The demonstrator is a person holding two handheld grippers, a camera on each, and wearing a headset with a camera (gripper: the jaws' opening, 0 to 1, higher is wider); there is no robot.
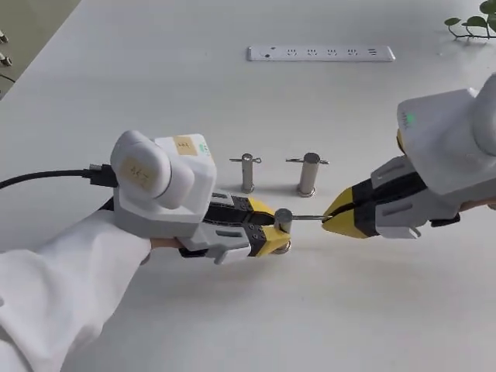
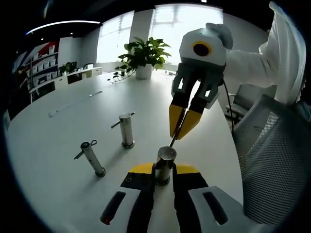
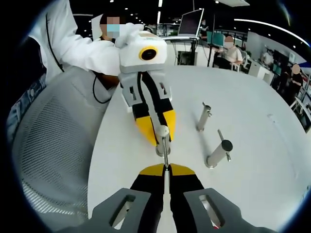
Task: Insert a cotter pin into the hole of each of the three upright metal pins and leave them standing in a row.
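Cable, black, crosses the white table at the far left, above a white sleeve. Next comes the left gripper, low over the table, its yellow-tipped jaws pressed against a short silver metal pin. This pin stands upright between them, near the front middle of the table. A thin wire cotter pin lies level between it and the right gripper, whose jaws are pinched together on the wire's right end. The wire's left end meets the metal pin just under its top; whether it sits in the hole I cannot tell.

Just behind, two more silver pins stand upright, side by side but apart. The slim pin on the left has a broader cap and a second cotter pin crosswise through its upper part. The stout pin on the right carries a third cotter pin the same way.

Far back lies a white power strip, and green plant leaves reach in at the right corner.
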